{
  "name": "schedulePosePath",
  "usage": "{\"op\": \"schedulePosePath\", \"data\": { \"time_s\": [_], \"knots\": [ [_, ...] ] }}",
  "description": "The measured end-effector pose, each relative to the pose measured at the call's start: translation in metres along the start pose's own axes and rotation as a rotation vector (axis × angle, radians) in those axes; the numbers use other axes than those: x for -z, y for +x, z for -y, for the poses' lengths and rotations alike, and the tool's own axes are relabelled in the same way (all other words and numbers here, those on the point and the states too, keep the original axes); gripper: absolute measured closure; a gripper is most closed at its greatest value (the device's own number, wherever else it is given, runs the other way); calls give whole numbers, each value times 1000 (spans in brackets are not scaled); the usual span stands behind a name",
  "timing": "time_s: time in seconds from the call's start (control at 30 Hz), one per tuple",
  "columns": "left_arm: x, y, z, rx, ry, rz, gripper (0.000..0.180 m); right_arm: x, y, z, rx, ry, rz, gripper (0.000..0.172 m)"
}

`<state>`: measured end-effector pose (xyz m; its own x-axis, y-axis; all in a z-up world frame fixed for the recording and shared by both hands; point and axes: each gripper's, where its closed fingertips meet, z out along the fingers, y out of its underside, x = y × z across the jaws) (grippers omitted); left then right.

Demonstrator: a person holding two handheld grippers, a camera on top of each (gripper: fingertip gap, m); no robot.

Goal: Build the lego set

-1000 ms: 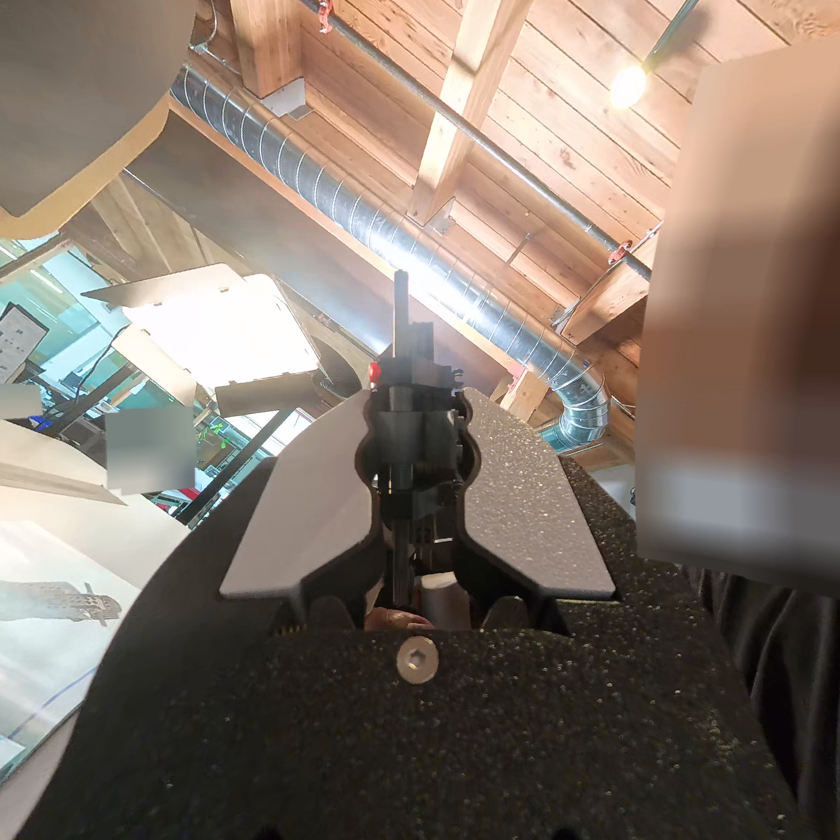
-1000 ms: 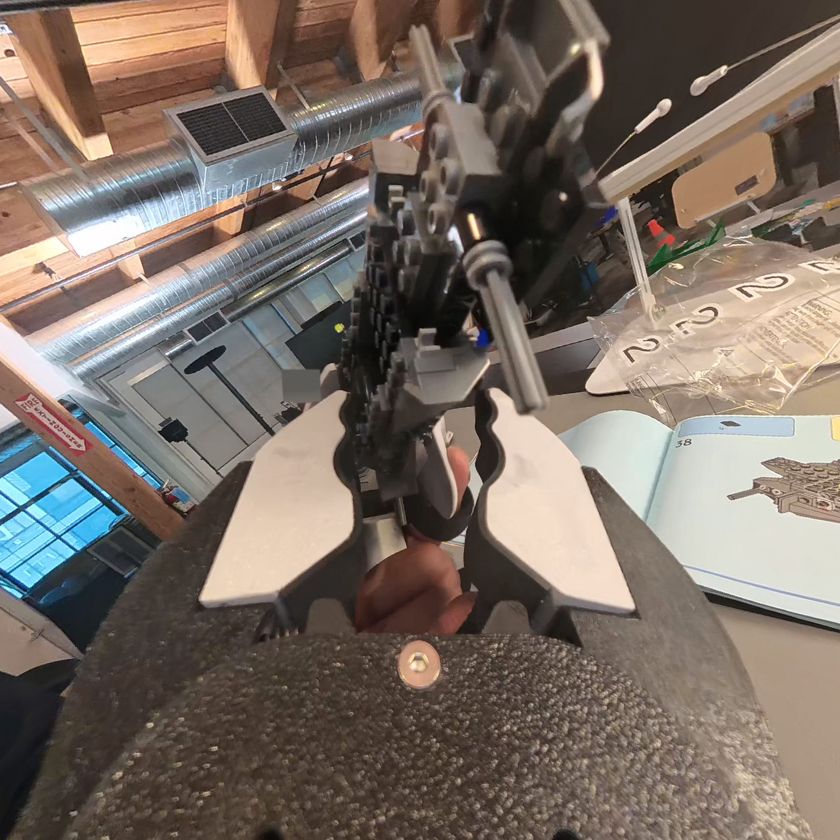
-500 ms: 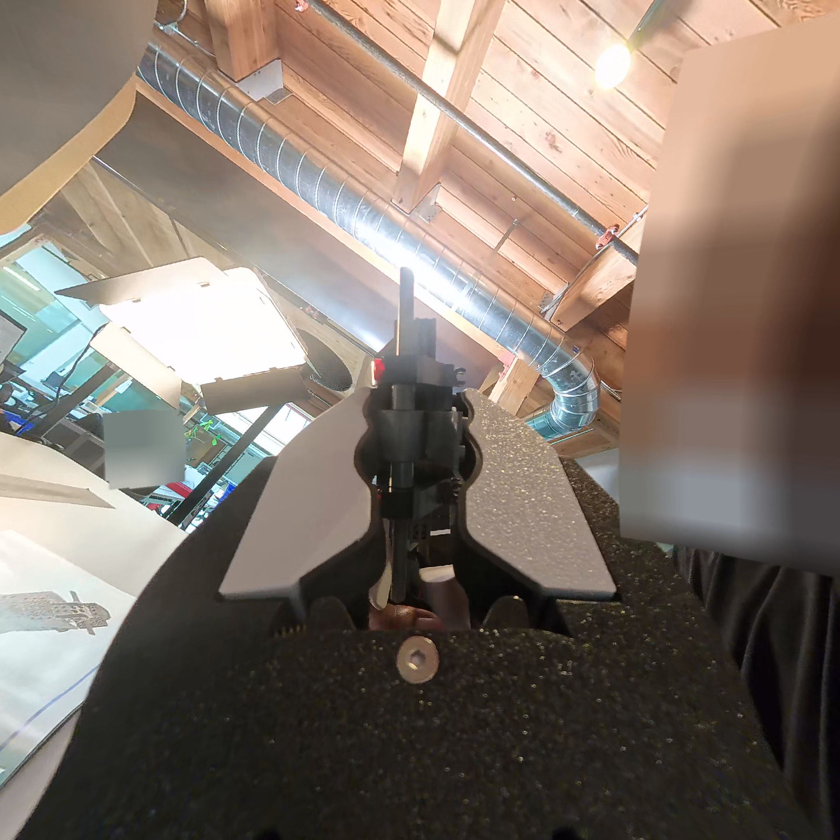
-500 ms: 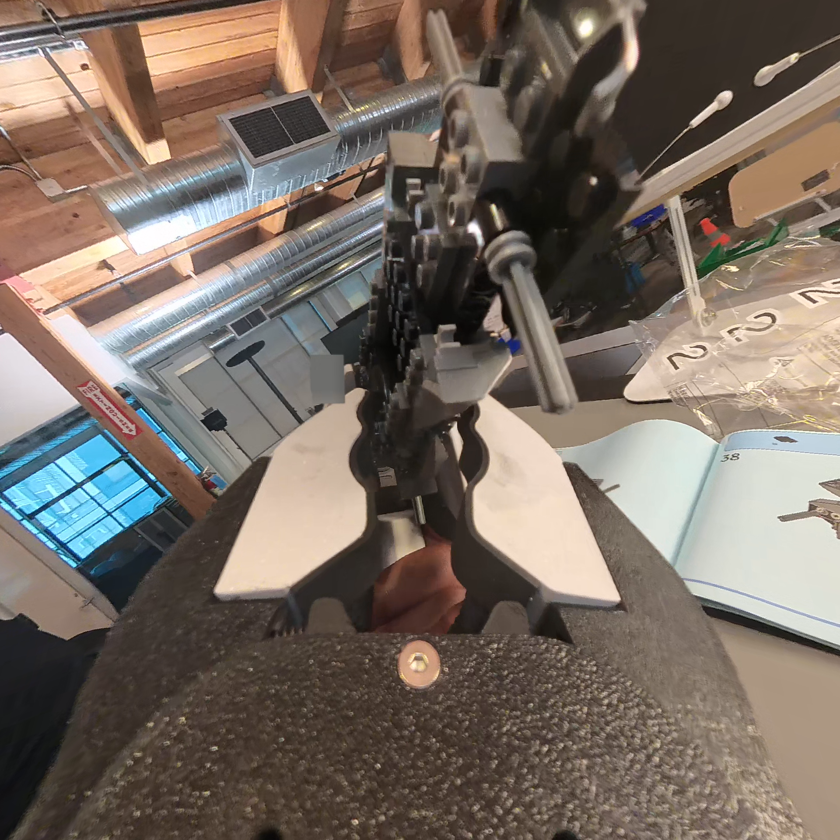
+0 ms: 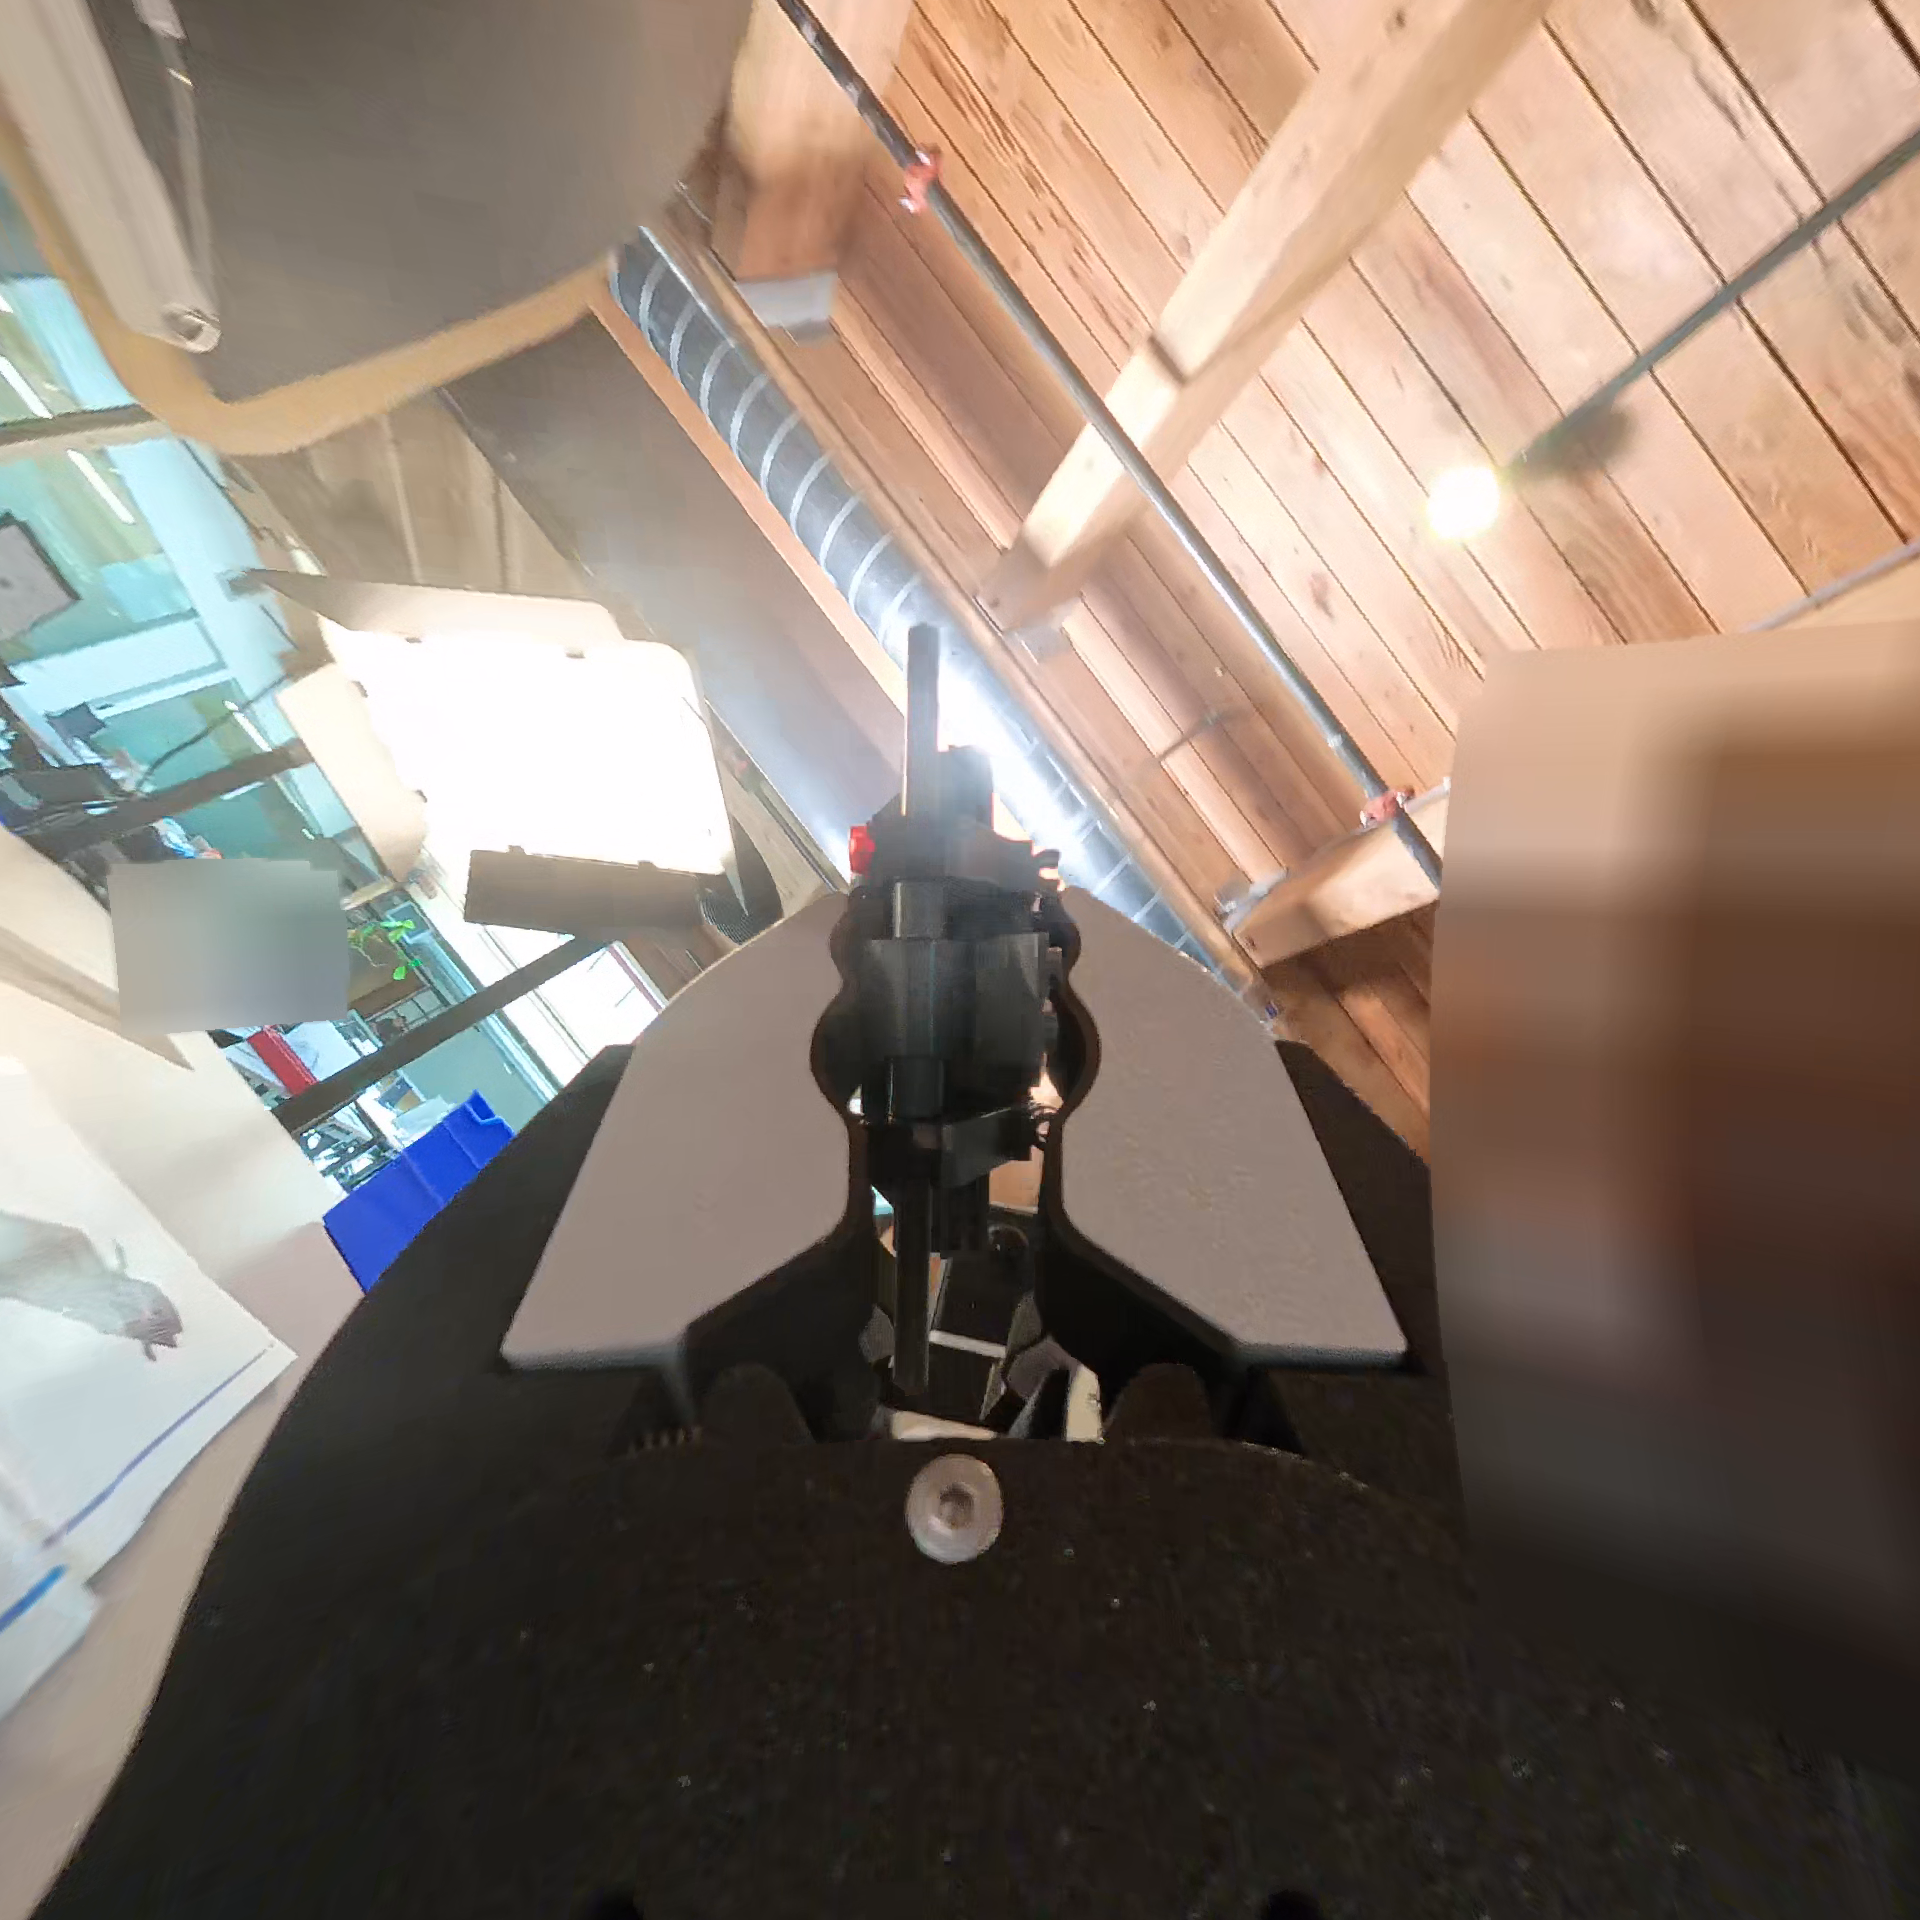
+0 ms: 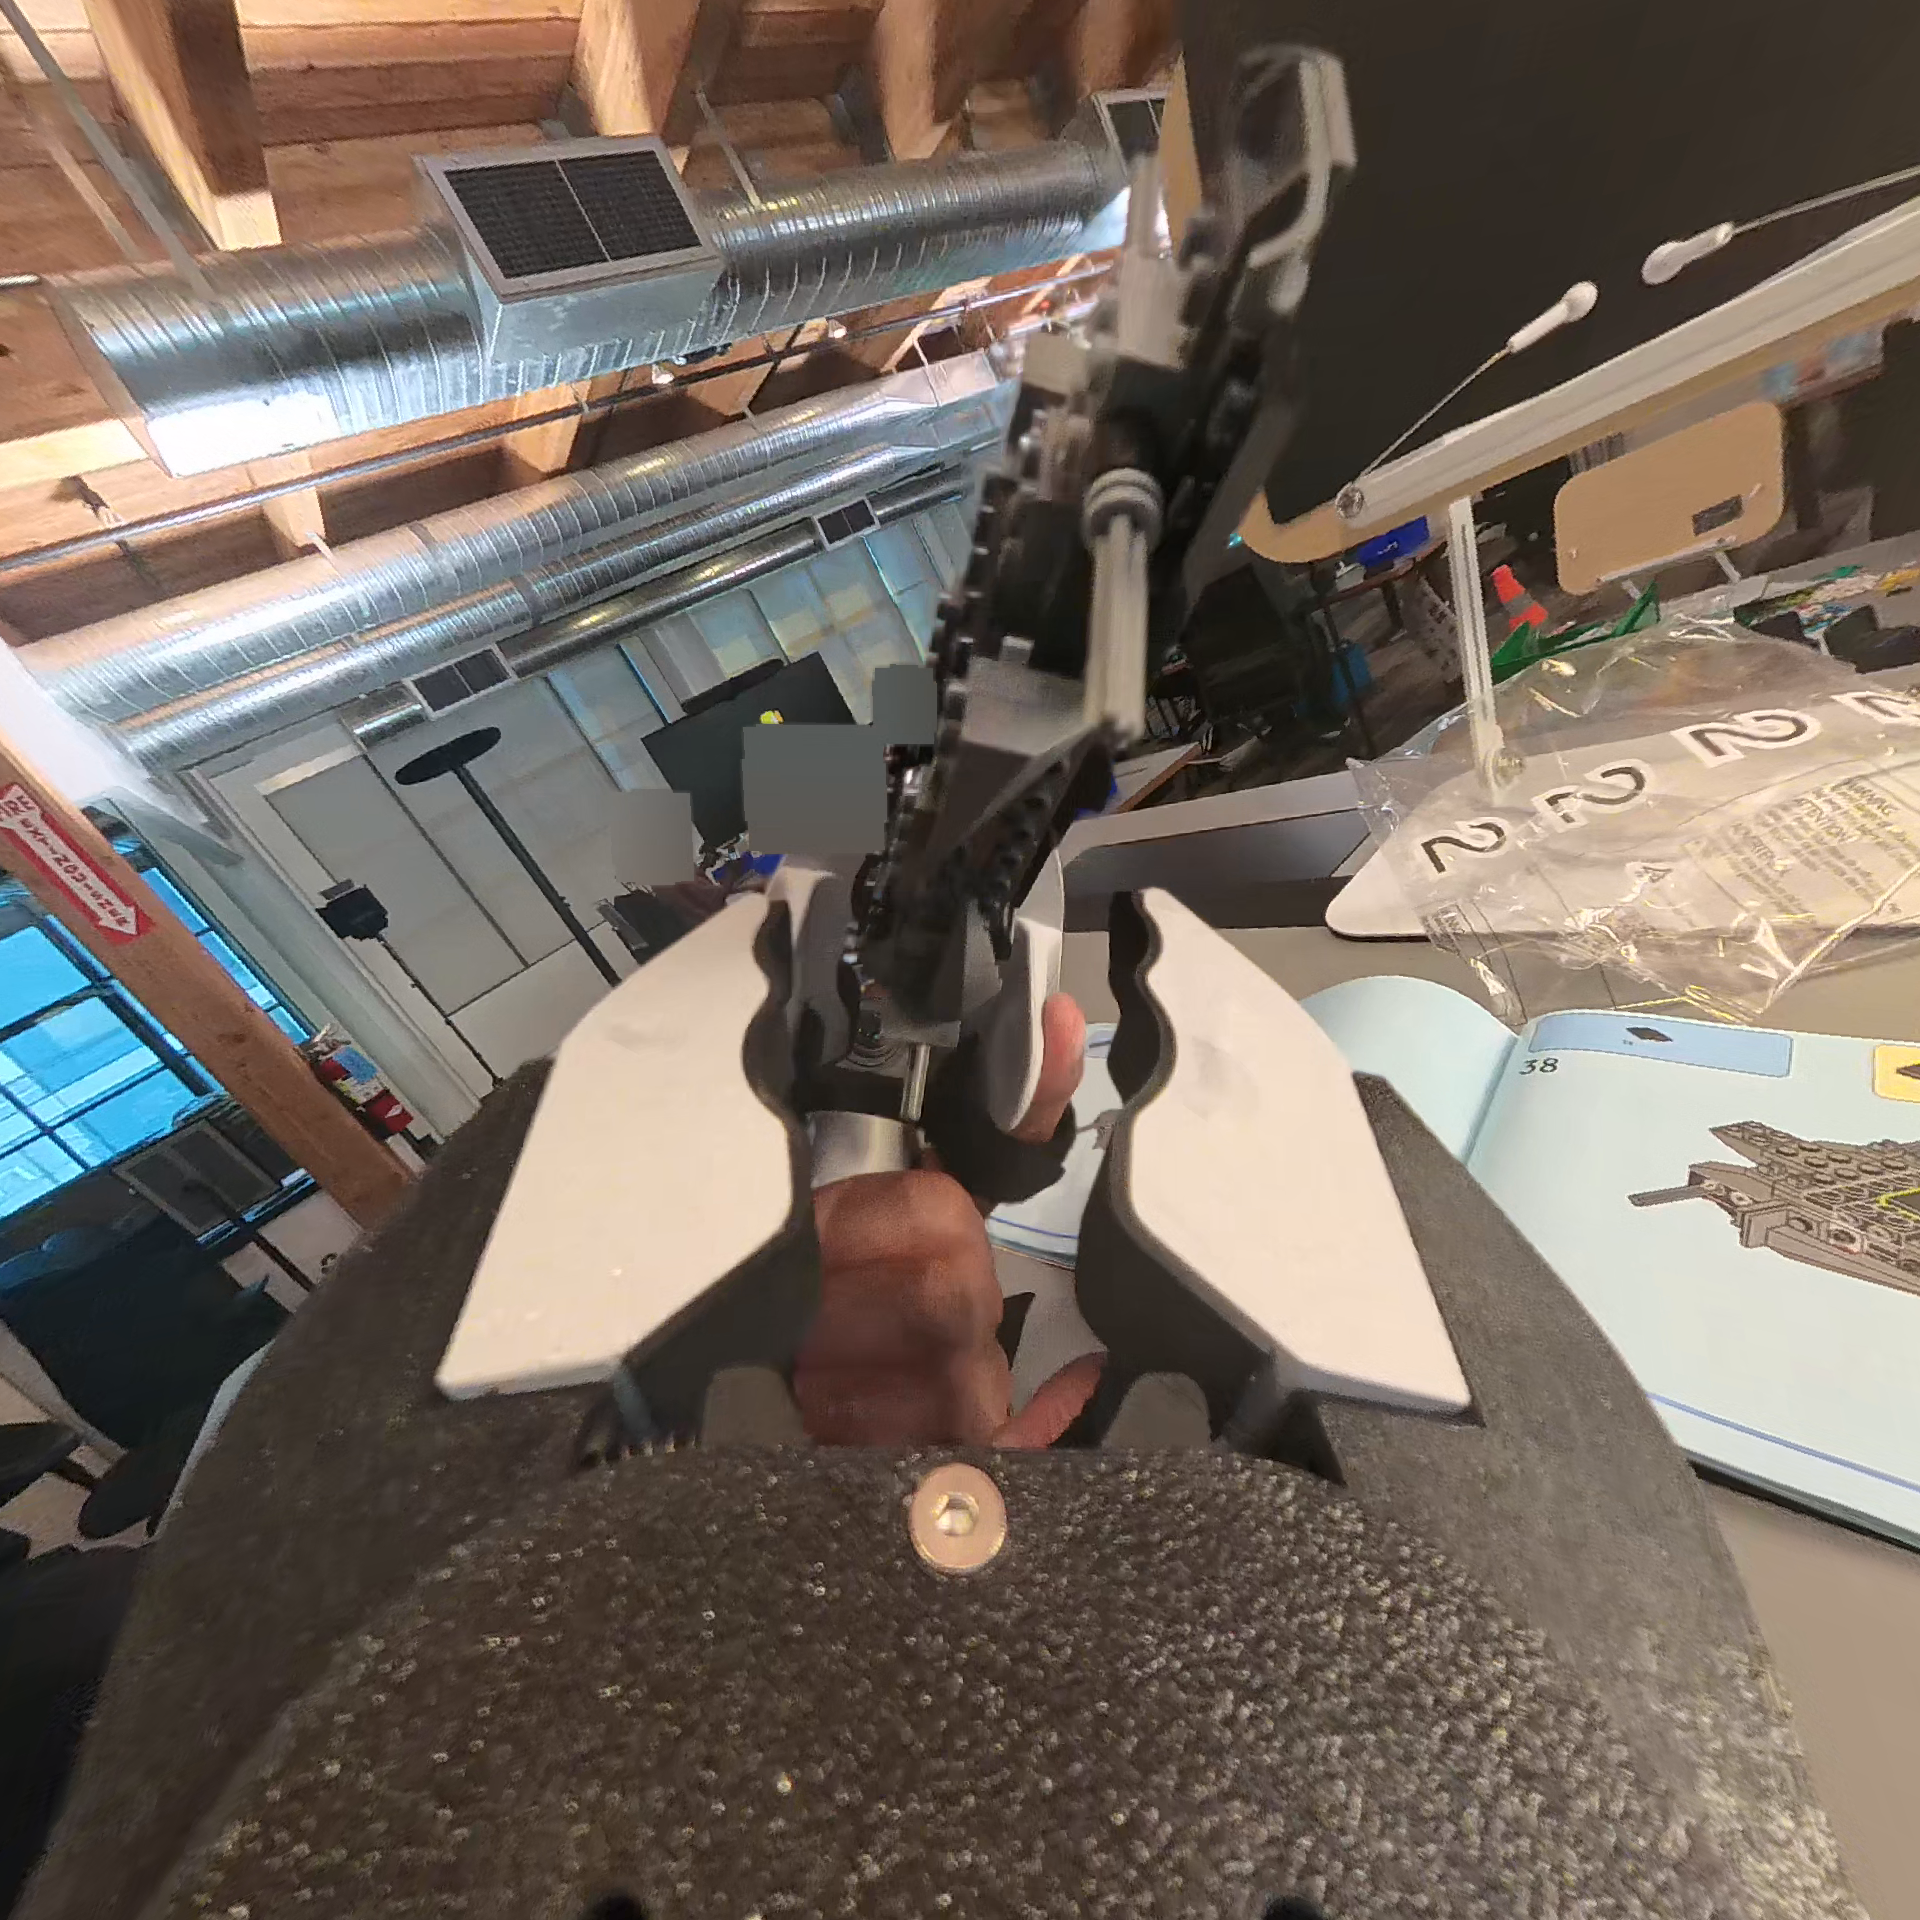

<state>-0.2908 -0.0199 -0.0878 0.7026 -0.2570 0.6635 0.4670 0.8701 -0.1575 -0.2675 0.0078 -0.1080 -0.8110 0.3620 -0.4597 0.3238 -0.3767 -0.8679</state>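
Between the left gripper's (image 5: 951, 997) pads, a dark brick model (image 5: 940, 997) is sitting clamped, its rod pointing up. Right gripper (image 6: 951, 971) is standing apart around that model (image 6: 997, 821), right pad clear; instruction booklet (image 6: 1621, 1164) is lying far right.

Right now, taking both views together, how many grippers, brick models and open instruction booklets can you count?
Grippers: 2, the left gripper shut on the model, the right gripper open around it
Dark grey brick model: 1
Open instruction booklet: 1
Total: 4
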Motion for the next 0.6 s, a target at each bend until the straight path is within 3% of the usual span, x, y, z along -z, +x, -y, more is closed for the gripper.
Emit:
{"op": "schedulePosePath", "data": {
  "time_s": [0.33,0.6],
  "knots": [
    [14,-2,44,150,139,23,149,-1,9,-19,116,-6,-53,118],
    [18,-11,50,209,172,71,149,-3,9,-26,165,-21,-73,119]
  ]
}}
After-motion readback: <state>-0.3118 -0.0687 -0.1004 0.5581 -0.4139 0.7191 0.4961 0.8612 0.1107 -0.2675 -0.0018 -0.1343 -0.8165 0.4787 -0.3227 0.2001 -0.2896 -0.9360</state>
